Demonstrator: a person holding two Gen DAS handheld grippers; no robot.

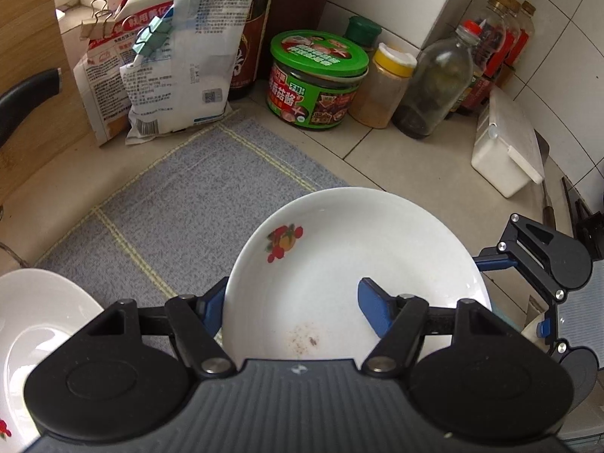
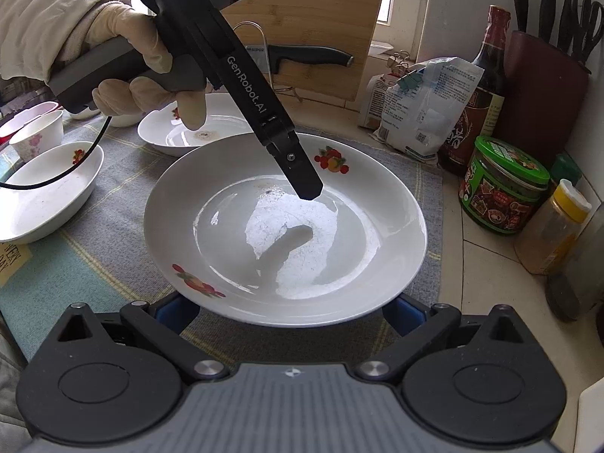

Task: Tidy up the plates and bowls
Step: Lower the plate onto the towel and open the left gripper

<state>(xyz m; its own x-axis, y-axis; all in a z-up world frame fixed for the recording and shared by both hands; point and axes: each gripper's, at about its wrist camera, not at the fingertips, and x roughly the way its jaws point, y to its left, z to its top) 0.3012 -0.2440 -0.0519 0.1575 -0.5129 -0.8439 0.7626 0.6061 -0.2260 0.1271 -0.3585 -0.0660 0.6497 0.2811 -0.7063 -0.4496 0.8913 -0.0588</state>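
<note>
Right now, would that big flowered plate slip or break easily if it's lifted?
Probably slippery: the plate is glossy, glazed white with bright glare. Likely rigid and breakable, since it looks ceramic. The left tool straddles its rim with one finger inside, so it might tilt when raised.

A grey cloth mat (image 1: 196,196) with pale yellow stripes covers the near part of the tiled worktop (image 1: 381,151). At its far edge stand clipped paper bags (image 1: 170,64), with a dark sauce bottle (image 1: 253,37) behind them. To the right come a green-lidded jar (image 1: 317,79), a yellow-capped spice jar (image 1: 385,87) and a clear glass bottle (image 1: 438,87). A white lidded box (image 1: 506,147) sits further right. A wooden cutting board (image 2: 321,19) leans at the far side with a black-handled knife (image 2: 313,58) against it, and a dark knife block (image 2: 543,87) stands far right.
</note>
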